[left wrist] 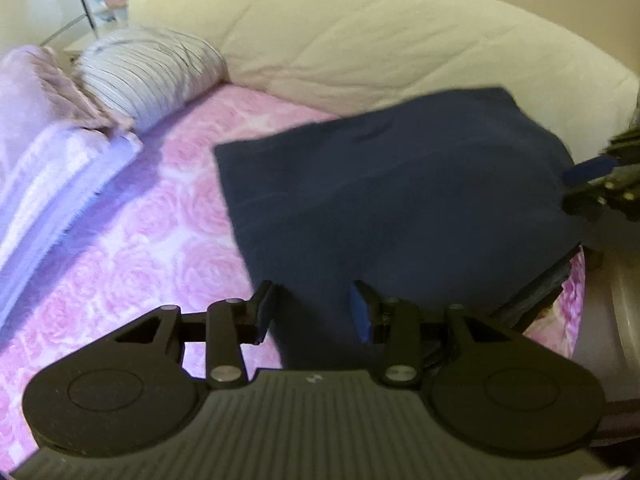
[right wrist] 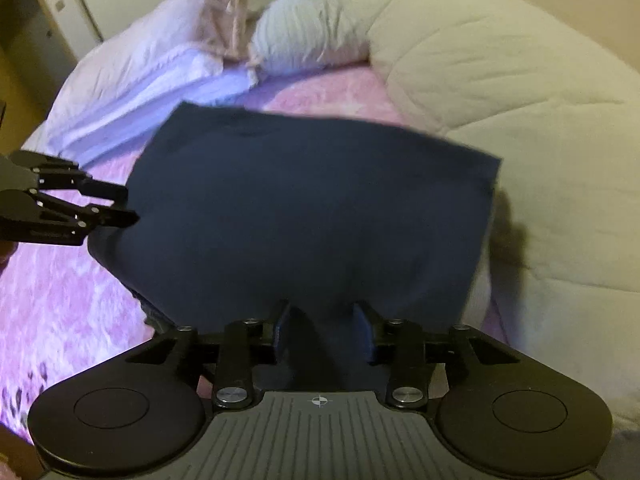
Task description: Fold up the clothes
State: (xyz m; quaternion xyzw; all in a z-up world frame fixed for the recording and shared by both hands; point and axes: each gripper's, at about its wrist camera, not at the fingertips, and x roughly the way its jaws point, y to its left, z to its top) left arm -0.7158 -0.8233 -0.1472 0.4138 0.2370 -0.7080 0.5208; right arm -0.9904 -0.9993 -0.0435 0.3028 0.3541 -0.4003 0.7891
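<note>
Left wrist view: dark navy folded cloth garment (left wrist: 384,200) lies on the bed's pink rose-patterned sheet (left wrist: 152,240), far edge against the cream quilted duvet (left wrist: 360,40). Left gripper (left wrist: 312,308) at the garment's near edge; fingers set apart, cloth running between them, but whether the pads pinch it cannot be told. Right gripper (left wrist: 576,184) at the frame's right edge, at the garment's right side; a blue pad shows, its state unreadable here. Striped white pillow (left wrist: 148,76) and lilac folded blanket (left wrist: 52,160) lie far left.

Right wrist view: same navy garment (right wrist: 312,208) fills the centre, blurred. Right gripper (right wrist: 320,324) at its near edge, fingers parted with cloth between them; grip not certain. Left gripper (right wrist: 128,204) reaches in from the left, tips at the garment's left edge, narrowly parted; clamped or not, unclear
</note>
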